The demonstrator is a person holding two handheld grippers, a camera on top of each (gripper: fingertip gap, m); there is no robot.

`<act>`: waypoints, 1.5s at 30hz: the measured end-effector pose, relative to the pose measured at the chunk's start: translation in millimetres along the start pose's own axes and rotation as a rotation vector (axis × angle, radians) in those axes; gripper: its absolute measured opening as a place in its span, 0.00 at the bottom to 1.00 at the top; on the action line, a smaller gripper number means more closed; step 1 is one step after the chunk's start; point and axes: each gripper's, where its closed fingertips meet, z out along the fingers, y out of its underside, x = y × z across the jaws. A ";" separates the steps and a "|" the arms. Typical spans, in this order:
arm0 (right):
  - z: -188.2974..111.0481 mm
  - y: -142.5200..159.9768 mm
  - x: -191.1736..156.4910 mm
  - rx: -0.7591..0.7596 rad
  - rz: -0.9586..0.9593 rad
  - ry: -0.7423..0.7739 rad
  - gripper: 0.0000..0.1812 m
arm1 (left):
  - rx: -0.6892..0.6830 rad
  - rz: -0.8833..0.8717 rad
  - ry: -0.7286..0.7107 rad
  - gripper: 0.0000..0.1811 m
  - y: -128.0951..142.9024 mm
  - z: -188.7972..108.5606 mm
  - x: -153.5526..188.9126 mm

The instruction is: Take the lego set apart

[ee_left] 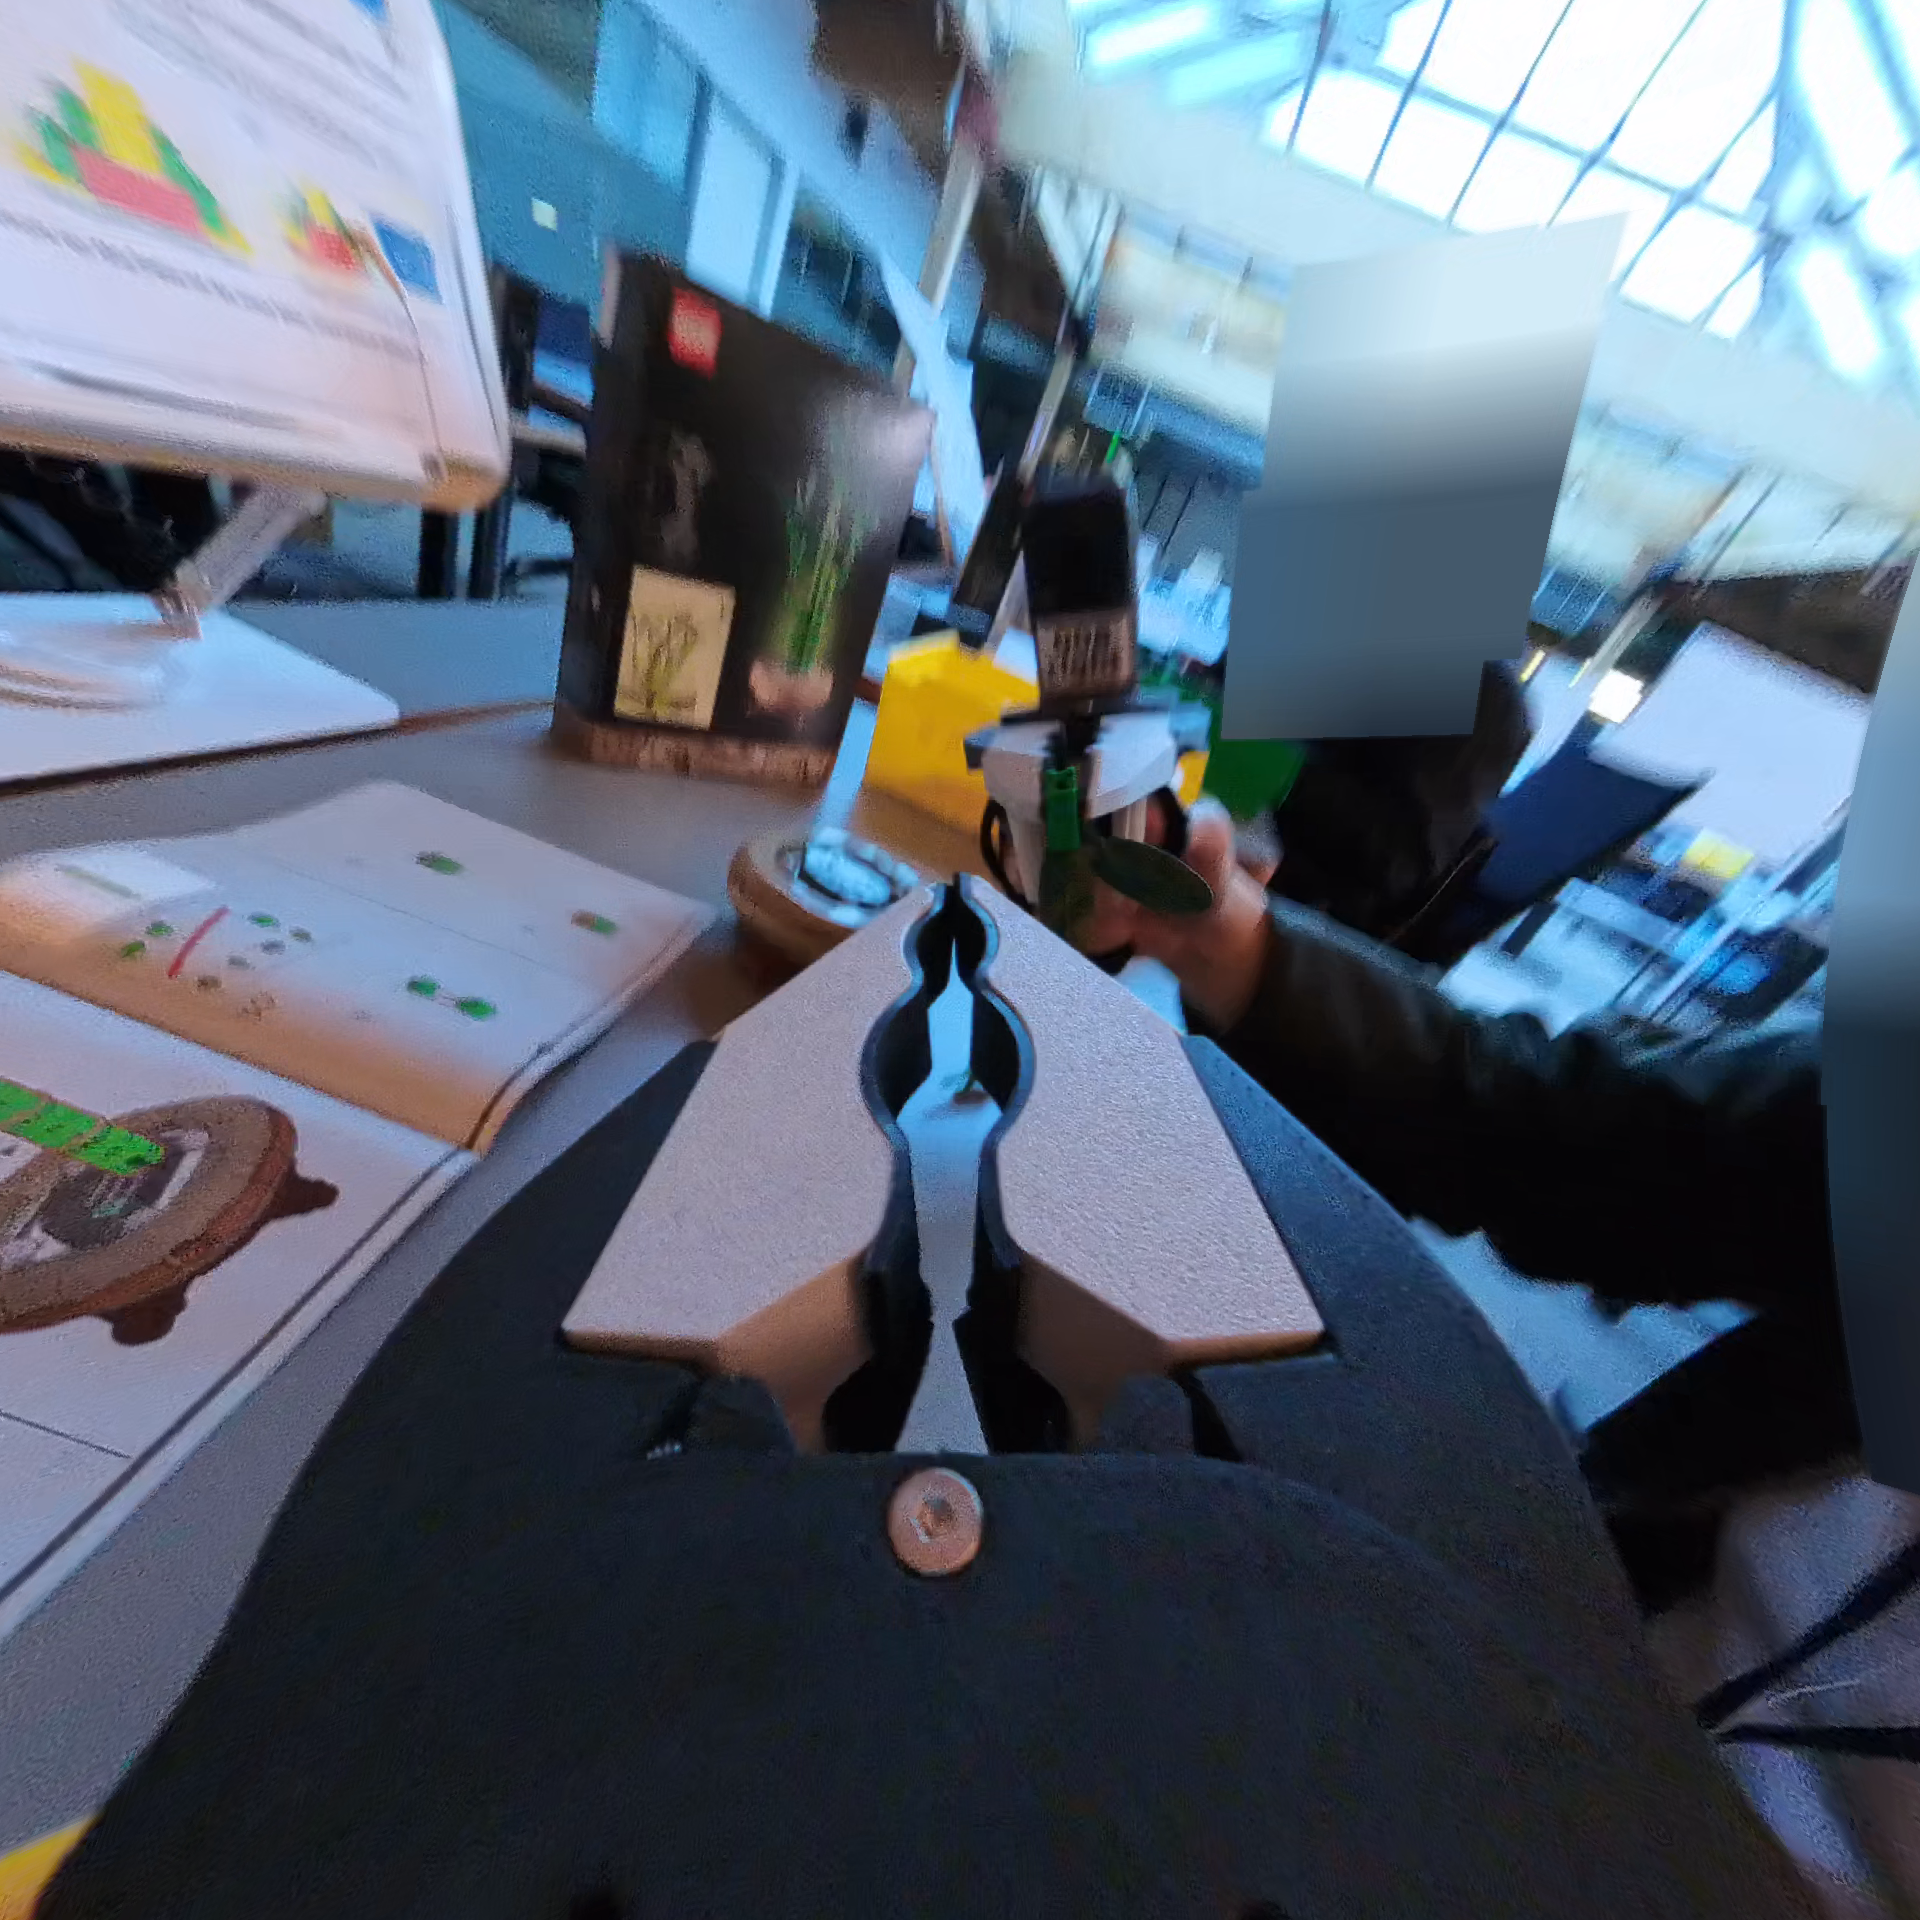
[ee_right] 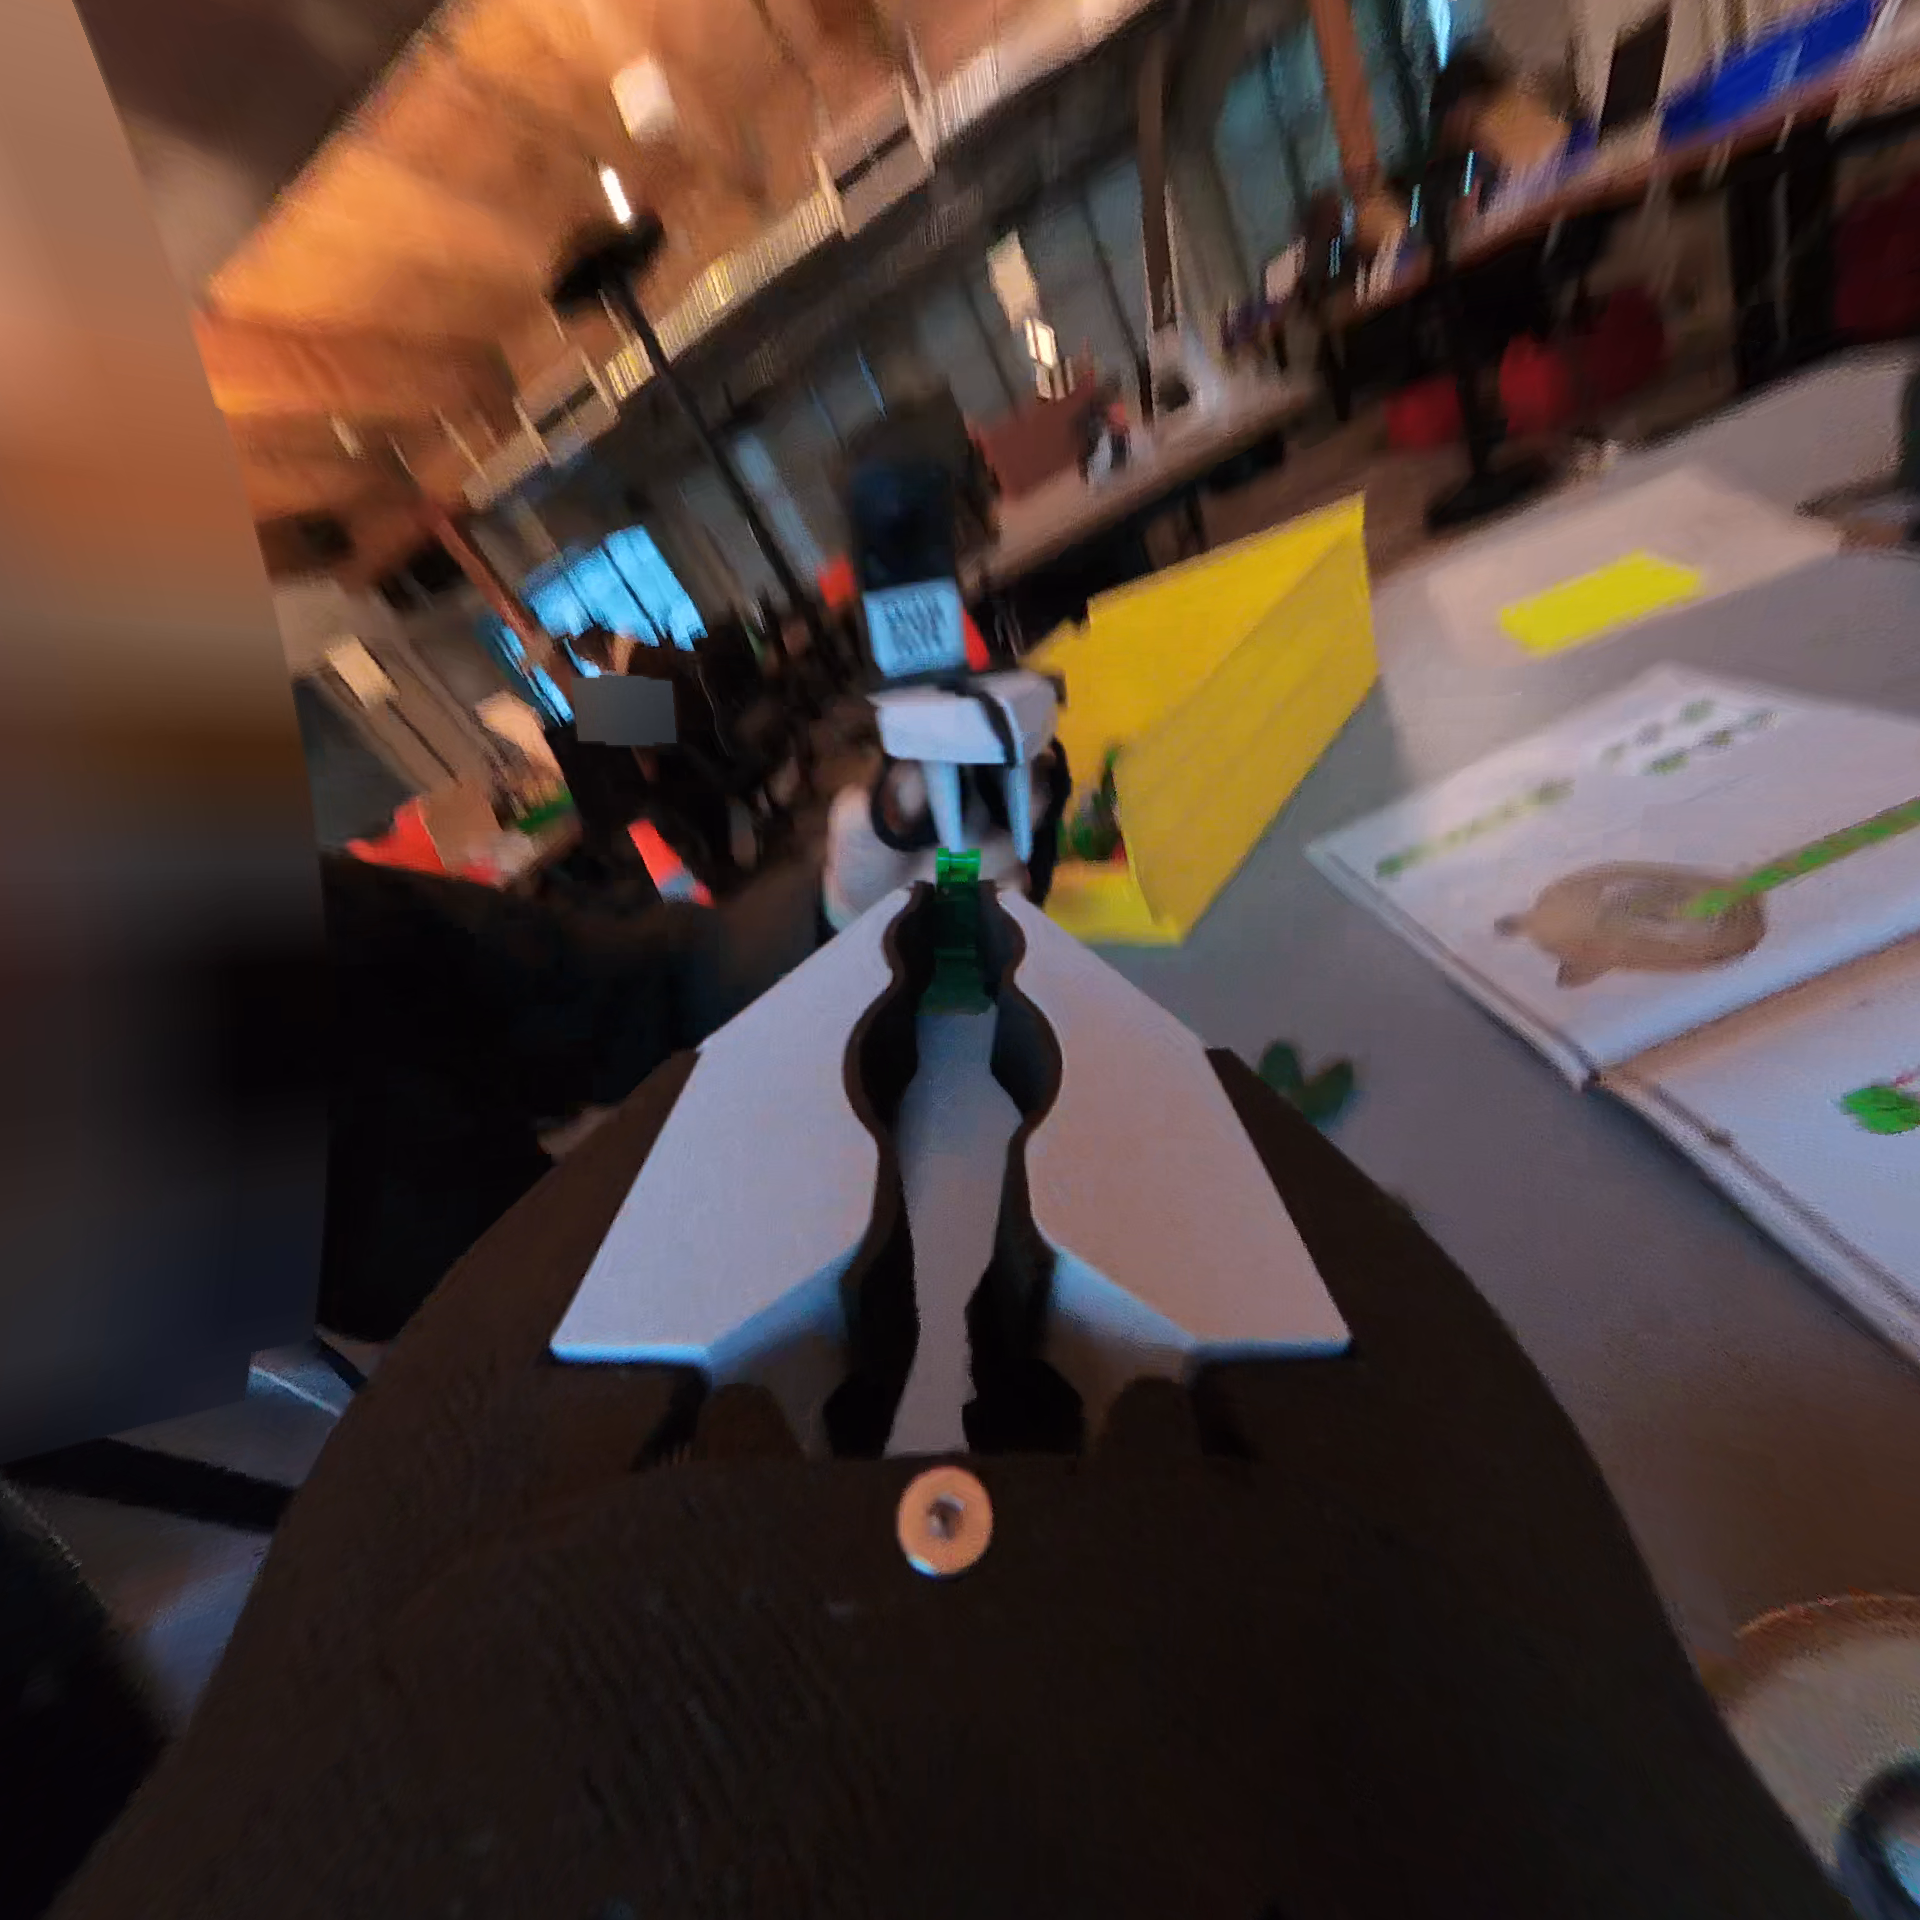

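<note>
My right gripper is shut on a bright green lego stalk piece, whose end sticks out past the fingertips. The left wrist view shows this gripper in a person's hand, with the green piece between its fingers and a dark green leaf hanging from it. My left gripper is shut, its fingertips touching, held above the table in front of the brown lego pot with white pebbles. The pictures are blurred.
An open instruction booklet lies on the grey table, and it shows in the right wrist view too. Behind the pot stand a black set box and a yellow box. A loose green leaf lies on the table. Some 8 centimeters of space lies between my two pairs of fingers.
</note>
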 end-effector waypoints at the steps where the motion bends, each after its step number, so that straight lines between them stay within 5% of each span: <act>1: -8.2 -13.1 -8.2 0.057 -0.017 -0.025 0.03 | 0.066 -0.047 0.021 0.00 -14.7 -10.4 -1.7; 4: 5.6 -4.2 -20.8 -0.001 -0.093 -0.040 0.03 | 0.103 -0.072 0.123 0.01 -17.8 -10.9 13.8; 6: 20.7 6.3 -18.7 -0.018 -0.043 -0.068 0.03 | 0.021 -0.049 0.150 0.20 0.6 6.7 25.5; 15: 39.3 26.1 -3.3 -0.074 0.006 -0.053 0.03 | -0.100 0.019 0.132 0.00 27.3 22.3 30.9; 28: 41.8 32.7 -0.2 -0.101 0.001 -0.045 0.03 | -0.128 -0.052 0.163 0.09 31.9 21.4 27.0; 40: 42.6 36.8 -3.2 -0.137 0.000 -0.060 0.04 | -0.174 0.013 0.143 0.03 35.6 20.7 28.7; 45: 1.4 2.4 4.4 0.017 -0.008 -0.017 0.03 | 0.111 -0.129 0.123 0.03 -26.8 -21.1 5.9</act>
